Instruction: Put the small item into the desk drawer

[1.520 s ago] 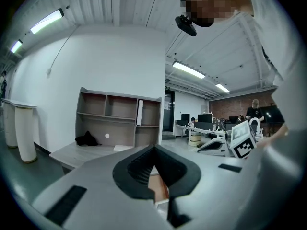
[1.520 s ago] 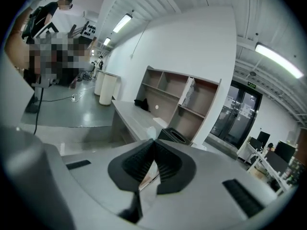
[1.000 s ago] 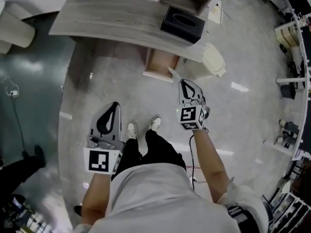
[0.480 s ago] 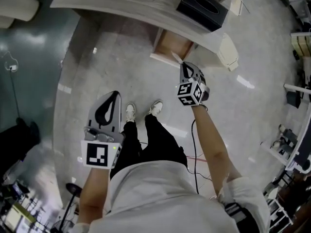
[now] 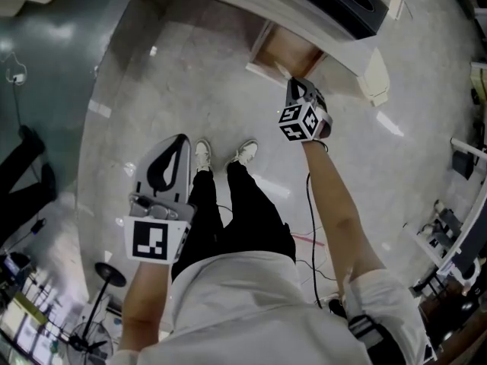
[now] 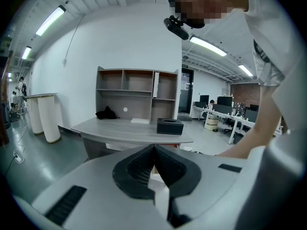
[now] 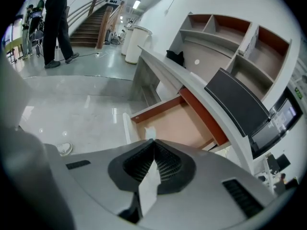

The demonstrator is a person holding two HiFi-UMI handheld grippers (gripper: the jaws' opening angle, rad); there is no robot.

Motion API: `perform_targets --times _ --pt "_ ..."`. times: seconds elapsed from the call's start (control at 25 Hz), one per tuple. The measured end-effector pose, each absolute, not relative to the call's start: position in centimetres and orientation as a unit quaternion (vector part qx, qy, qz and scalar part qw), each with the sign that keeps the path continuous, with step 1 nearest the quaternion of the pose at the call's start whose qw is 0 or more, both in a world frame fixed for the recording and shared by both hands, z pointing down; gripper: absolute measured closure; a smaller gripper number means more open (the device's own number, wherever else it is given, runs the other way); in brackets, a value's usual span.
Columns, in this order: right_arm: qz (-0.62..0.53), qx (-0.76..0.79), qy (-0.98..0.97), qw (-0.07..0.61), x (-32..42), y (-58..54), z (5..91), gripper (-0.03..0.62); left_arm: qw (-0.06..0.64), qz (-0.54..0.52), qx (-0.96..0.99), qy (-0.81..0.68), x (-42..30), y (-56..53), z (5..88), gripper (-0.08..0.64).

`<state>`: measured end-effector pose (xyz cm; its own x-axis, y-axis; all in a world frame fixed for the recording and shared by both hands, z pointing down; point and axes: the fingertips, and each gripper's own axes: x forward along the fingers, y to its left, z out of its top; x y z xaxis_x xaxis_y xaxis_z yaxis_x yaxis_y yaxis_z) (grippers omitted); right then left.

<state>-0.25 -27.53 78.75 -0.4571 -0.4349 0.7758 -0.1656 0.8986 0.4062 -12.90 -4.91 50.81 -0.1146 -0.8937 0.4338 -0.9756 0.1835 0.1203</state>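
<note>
the small item is a thin white paper-like slip (image 7: pixel 146 186), and it is not in the drawer yet. it sits pinched between the ribbed black pads of the right gripper (image 7: pixel 153 142), whose jaws are pressed together on it. the slip's long axis runs along the line the gripper points, and one narrow end pokes out just past the tips.

what the next move turns on: the open drawer with a white front and reddish-brown wooden inside (image 7: pixel 182 123) lies straight ahead of those tips and a little below them. it is pulled out from under the front edge of the pale grey wood-grain desk (image 7: pixel 163 63), near the desk's end where the black rectangular tissue box (image 7: pixel 237 102) stands. in the head view the right gripper (image 5: pixel 294 84) hangs just at the drawer's front rim (image 5: pixel 262 71), tilted downward toward it. judging from this, a short push forward and down would bring the slip over the drawer's floor before letting go.

the left gripper (image 5: pixel 183 140) is well back, beside the person's white shoes (image 5: pixel 224 154). its jaws meet at the tips with nothing seen between them.
</note>
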Motion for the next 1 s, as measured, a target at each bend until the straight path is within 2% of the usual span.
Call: perform_targets --times 0.48,1.0 --pt "-0.141 0.159 -0.835 0.508 -1.6 -28.6 84.2 0.568 0.238 0.102 0.617 -0.743 -12.4 -5.3 54.5 0.541" --pt "-0.146 0.157 -0.832 0.511 -2.5 -29.5 85.3 0.568 0.253 0.107 0.618 -0.737 -11.7 -5.0 55.6 0.541"
